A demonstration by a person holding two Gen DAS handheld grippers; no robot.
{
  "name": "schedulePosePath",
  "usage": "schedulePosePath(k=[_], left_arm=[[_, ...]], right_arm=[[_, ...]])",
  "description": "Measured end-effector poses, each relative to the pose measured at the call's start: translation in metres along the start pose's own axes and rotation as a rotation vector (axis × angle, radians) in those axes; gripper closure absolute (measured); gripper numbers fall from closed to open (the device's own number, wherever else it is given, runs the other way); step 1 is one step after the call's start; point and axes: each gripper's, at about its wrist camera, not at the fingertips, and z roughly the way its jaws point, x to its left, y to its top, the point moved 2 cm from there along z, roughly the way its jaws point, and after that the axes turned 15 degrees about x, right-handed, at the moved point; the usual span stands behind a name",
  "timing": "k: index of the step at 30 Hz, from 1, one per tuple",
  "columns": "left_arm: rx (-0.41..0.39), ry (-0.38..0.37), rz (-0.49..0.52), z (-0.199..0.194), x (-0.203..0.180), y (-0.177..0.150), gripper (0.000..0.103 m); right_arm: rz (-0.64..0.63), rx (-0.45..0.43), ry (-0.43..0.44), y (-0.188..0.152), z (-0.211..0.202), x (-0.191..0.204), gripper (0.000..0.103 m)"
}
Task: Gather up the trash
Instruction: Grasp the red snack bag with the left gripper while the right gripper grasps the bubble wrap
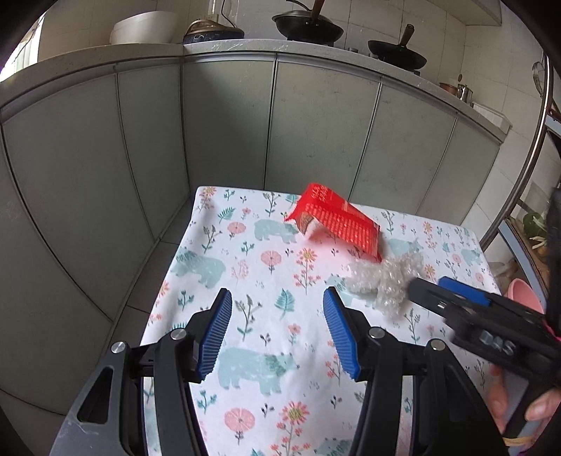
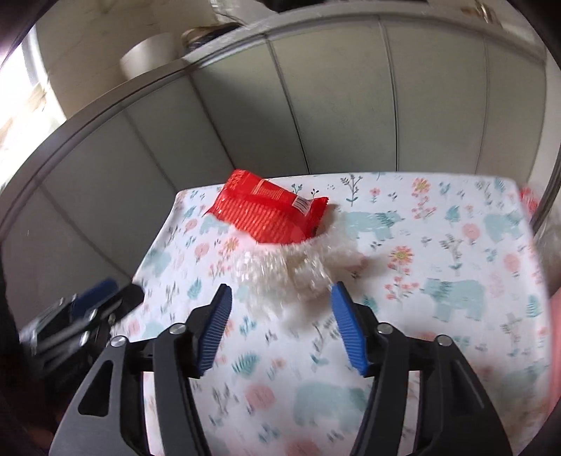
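A red snack wrapper (image 1: 336, 219) lies on the floral tablecloth (image 1: 252, 266) toward the table's far side. A crumpled wad of clear bubble wrap (image 1: 384, 279) lies just in front of it. Both show in the right wrist view, the wrapper (image 2: 270, 214) and the wad (image 2: 291, 273). My left gripper (image 1: 277, 301) is open and empty above the cloth, left of the wad. My right gripper (image 2: 280, 298) is open, its tips just short of the wad; it also shows in the left wrist view (image 1: 431, 286) beside the wad.
The table stands against grey-green cabinet doors (image 1: 228, 122) under a counter with woks (image 1: 308, 28) and a white basin (image 1: 143, 28). A pink bucket (image 1: 524, 293) sits off the table's right edge. A metal rack (image 1: 540, 115) stands at the right.
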Motion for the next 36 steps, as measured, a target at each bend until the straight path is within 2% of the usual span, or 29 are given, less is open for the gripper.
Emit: schedulePosePath(k=[5, 10, 17, 24, 29, 32, 34, 36], left_arm=[[-0.021, -0.025, 0.021, 0.002, 0.002, 0.022, 0.049], [-0.011, -0.062, 0.078, 0.011, -0.005, 0.047, 0.048], [0.015, -0.135, 0.154, 0.034, -0.015, 0.081, 0.042], [0.102, -0.154, 0.178, 0.082, -0.02, 0.109, 0.04], [0.149, -0.184, 0.172, 0.108, -0.026, 0.112, 0.04], [0.147, -0.187, 0.18, 0.112, -0.031, 0.107, 0.057], [0.144, -0.186, 0.199, 0.111, -0.036, 0.102, 0.078], [0.129, -0.192, 0.208, 0.105, -0.04, 0.096, 0.087]], right_arm=[[0.059, 0.024, -0.067, 0.013, 0.028, 0.005, 0.041], [0.017, -0.026, -0.088, 0.011, 0.034, 0.008, 0.045], [-0.038, -0.018, -0.064, -0.003, 0.027, 0.001, 0.054], [-0.04, -0.003, -0.018, -0.013, 0.009, -0.014, 0.055], [-0.024, -0.003, -0.013, -0.019, -0.004, -0.025, 0.055], [-0.015, 0.0, -0.016, -0.022, -0.007, -0.03, 0.055], [-0.014, 0.0, -0.018, -0.023, -0.009, -0.029, 0.055], [-0.015, -0.002, -0.02, -0.024, -0.012, -0.029, 0.055]])
